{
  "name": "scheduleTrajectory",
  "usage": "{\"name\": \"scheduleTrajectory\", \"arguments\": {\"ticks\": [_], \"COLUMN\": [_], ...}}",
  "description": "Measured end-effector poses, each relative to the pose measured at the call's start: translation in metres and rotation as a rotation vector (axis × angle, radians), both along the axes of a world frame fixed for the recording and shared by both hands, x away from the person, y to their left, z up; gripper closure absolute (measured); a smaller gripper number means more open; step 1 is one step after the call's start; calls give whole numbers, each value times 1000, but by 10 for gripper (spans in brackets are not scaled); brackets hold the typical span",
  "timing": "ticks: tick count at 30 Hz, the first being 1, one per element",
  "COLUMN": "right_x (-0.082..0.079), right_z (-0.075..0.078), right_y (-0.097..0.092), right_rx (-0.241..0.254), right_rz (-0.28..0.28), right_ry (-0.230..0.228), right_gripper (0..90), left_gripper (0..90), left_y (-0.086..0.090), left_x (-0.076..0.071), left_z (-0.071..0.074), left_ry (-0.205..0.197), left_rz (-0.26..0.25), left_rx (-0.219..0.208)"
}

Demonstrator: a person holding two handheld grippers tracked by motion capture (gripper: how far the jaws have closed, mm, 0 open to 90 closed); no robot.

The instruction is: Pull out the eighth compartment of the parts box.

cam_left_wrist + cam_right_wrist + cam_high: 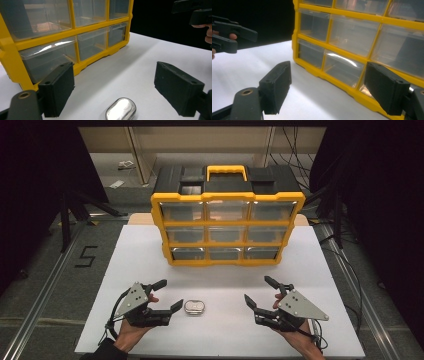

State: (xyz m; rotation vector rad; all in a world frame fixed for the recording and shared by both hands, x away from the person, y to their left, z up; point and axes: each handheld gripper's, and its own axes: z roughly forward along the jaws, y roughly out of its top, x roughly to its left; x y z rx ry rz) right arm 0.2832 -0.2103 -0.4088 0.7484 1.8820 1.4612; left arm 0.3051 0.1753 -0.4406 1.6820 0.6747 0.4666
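Lying on the white table [150,250] between the two grippers is a small shiny metal tin [194,307], just beside the left gripper [169,295], whose jaws are spread wide. The right gripper [260,292] is likewise held wide open, empty. A yellow drawer organizer [227,227] stands behind.

A tin [194,307] lies on the table [220,275] before the drawer cabinet [227,227].
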Motion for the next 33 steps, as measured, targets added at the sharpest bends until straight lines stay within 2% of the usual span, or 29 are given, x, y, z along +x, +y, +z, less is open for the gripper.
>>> {"name": "scheduleTrajectory", "arguments": {"ticks": [9, 17, 33], "right_x": [4, 9, 29], "right_z": [2, 4, 2], "right_y": [2, 3, 18], "right_rx": [-9, -39, -155], "right_rz": [-15, -27, -37], "right_ry": [-12, -38, -89], "right_gripper": [231, 232, 237], "left_gripper": [163, 163, 164], "left_y": [0, 1, 1], "left_x": [0, 0, 1], "left_z": [0, 0, 0], "left_ry": [1, 3, 4], "left_rz": [1, 10, 12], "left_rx": [0, -6, -4]}}
